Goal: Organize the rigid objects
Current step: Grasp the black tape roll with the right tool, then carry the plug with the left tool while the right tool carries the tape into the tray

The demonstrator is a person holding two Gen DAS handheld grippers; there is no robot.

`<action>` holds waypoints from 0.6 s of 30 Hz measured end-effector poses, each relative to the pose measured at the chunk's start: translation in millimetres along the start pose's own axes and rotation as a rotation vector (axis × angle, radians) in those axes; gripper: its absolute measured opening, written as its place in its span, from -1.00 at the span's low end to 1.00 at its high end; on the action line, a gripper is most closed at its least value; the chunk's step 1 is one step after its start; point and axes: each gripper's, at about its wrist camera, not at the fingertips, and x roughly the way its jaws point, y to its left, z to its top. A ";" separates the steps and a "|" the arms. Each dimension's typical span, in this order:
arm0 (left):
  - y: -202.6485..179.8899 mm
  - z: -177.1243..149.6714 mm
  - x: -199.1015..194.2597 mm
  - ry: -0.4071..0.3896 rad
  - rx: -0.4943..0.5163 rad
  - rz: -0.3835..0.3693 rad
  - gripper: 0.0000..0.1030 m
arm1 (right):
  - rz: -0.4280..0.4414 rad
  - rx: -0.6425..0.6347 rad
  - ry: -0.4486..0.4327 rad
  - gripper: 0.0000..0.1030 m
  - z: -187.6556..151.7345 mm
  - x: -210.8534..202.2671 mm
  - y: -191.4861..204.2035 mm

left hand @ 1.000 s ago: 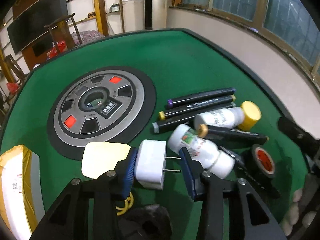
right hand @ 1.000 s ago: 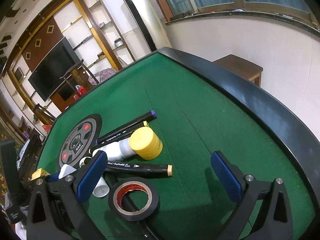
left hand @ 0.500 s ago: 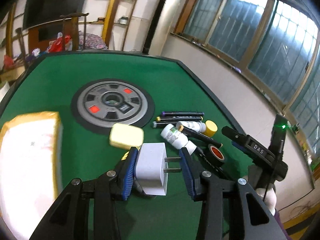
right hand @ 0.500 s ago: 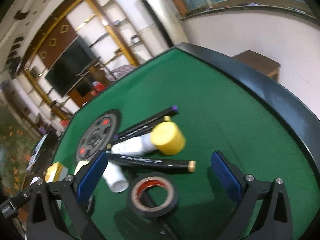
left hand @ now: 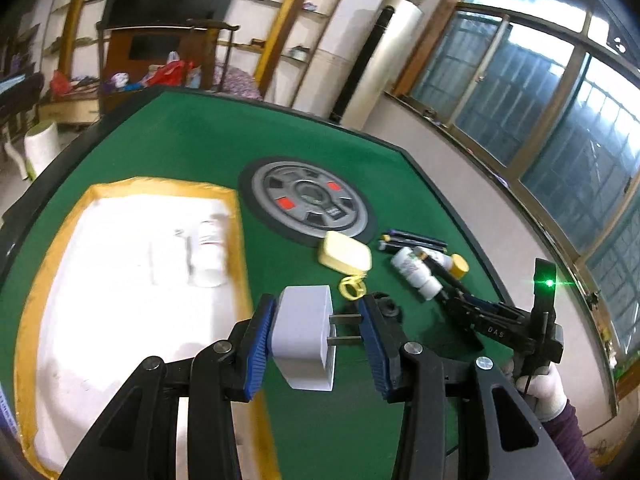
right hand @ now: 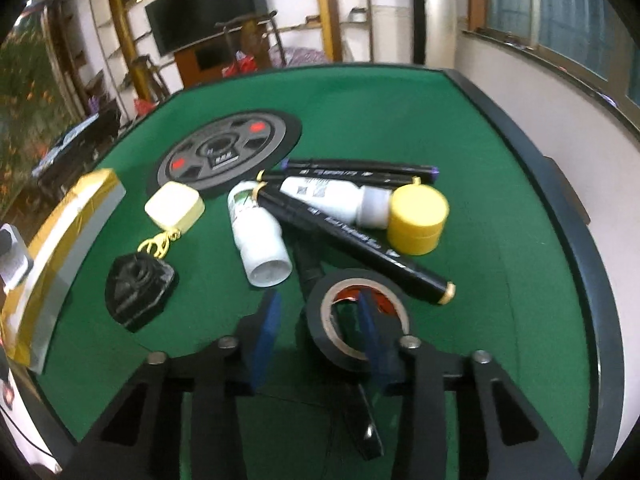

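We hold the white plug adapter (left hand: 305,337) pinched in our left gripper (left hand: 316,338), lifted over the green table (left hand: 208,148), just right of the yellow-edged white tray (left hand: 120,280) (its contents are blurred). Further right of the tray, our right gripper (right hand: 318,334) straddles one wall of the black tape roll (right hand: 320,334), one finger inside the ring; we cannot tell whether it grips.

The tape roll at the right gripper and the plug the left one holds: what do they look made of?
Tape roll: glossy black film, probably vinyl, wound on a tan core that looks like cardboard. Plug: smooth matte white shell, likely moulded plastic, with two flat grey prongs that look like metal. Left gripper is shut on the plug; right gripper has one finger inside the roll's core.
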 end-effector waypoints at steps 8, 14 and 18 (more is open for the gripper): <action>33.9 0.1 -18.5 -0.044 -0.049 0.043 -0.13 | -0.010 0.019 0.000 -0.61 2.4 2.8 -6.9; 63.8 9.5 -21.2 -0.049 -0.063 0.102 -0.13 | 0.045 0.051 -0.048 -0.63 7.5 -26.2 0.8; 87.9 26.3 -8.5 -0.009 -0.067 0.190 -0.13 | 0.109 0.006 -0.079 -0.63 19.5 -42.8 32.4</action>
